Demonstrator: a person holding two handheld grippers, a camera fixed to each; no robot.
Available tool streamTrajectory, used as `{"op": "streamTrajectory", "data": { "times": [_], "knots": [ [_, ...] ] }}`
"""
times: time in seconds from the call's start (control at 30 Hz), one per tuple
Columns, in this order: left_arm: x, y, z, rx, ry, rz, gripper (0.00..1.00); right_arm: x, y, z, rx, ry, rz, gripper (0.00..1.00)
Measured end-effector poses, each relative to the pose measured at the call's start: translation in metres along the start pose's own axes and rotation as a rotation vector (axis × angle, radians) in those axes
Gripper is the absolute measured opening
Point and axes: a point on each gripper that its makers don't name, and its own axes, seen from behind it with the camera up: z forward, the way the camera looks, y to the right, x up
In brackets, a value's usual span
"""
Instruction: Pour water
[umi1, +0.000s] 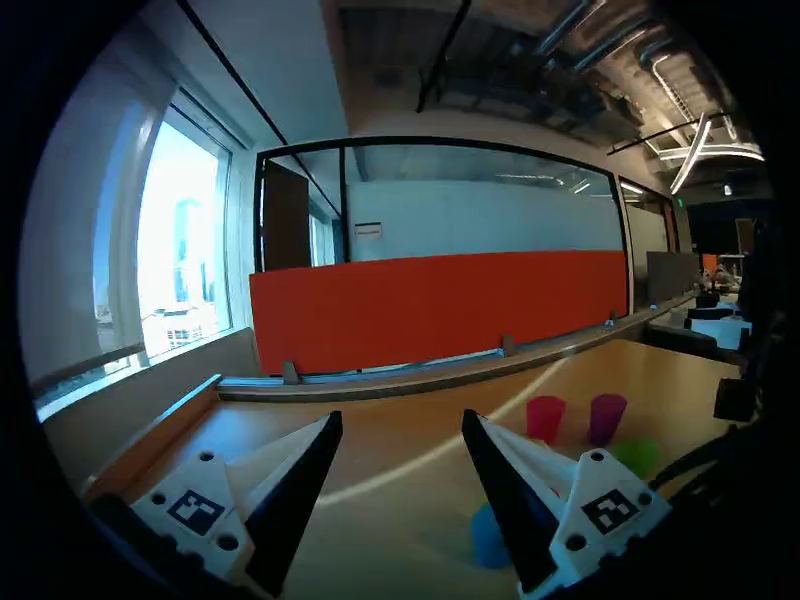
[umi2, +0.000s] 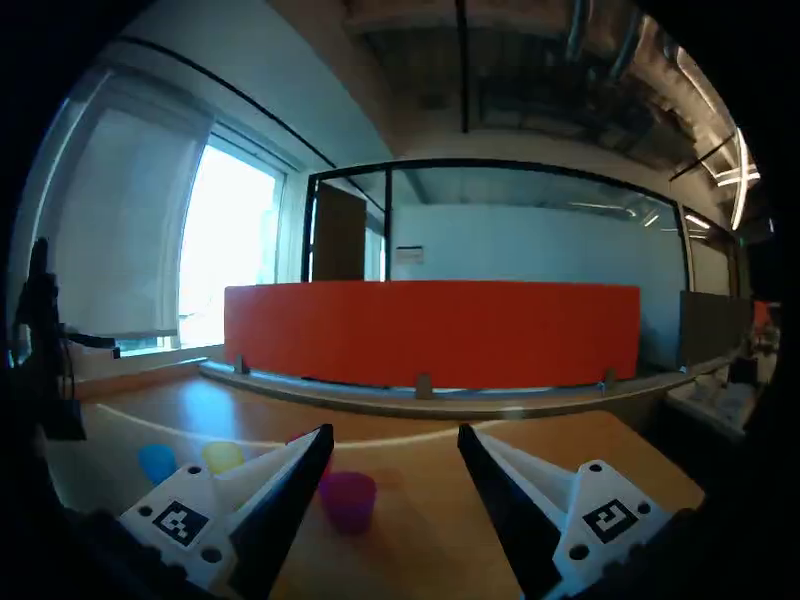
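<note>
Small plastic cups stand on a wooden table (umi1: 400, 470). In the left gripper view a red cup (umi1: 545, 416), a purple cup (umi1: 607, 416) and a green cup (umi1: 637, 455) sit to the right, and a blue cup (umi1: 488, 535) is partly behind the right finger. My left gripper (umi1: 400, 435) is open above the table, holding nothing. In the right gripper view a purple cup (umi2: 348, 498) stands between the fingers, low, with a yellow cup (umi2: 222, 456) and a blue cup (umi2: 157, 462) to the left. My right gripper (umi2: 395, 440) is open and holds nothing.
An orange divider panel (umi1: 440, 305) runs along the table's far edge, with a glass wall behind it. A bright window (umi1: 180, 250) lies to the left. A dark stand with cables (umi2: 40, 350) rises at the left of the right gripper view.
</note>
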Motion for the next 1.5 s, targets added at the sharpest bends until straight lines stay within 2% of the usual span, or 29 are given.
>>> {"op": "streamTrajectory", "data": {
  "times": [0.3, 0.5, 0.7, 0.9, 1.1, 1.5],
  "knots": [
    [0.001, -0.005, 0.004, 0.042, 0.026, -0.032, 0.88, -0.001, 0.021, 0.000, -0.086, 0.022, -0.023, 0.97],
    [0.000, -0.003, 0.003, 0.043, 0.028, -0.058, 0.88, 0.003, 0.027, -0.002, -0.107, 0.030, -0.010, 0.97],
    [0.001, -0.008, 0.000, 0.068, 0.043, -0.070, 0.88, 0.007, 0.033, -0.002, -0.128, 0.032, -0.005, 0.97],
    [-0.005, -0.009, -0.001, 0.072, 0.038, -0.096, 0.88, 0.012, 0.033, -0.001, -0.145, 0.036, -0.011, 0.97],
    [-0.005, -0.016, 0.002, 0.095, 0.068, -0.108, 0.88, 0.007, 0.032, 0.001, -0.151, 0.022, -0.014, 0.97],
    [-0.022, -0.016, 0.004, 0.112, 0.093, -0.105, 0.88, 0.001, 0.022, 0.008, -0.152, -0.009, -0.010, 0.97]
  ]
}}
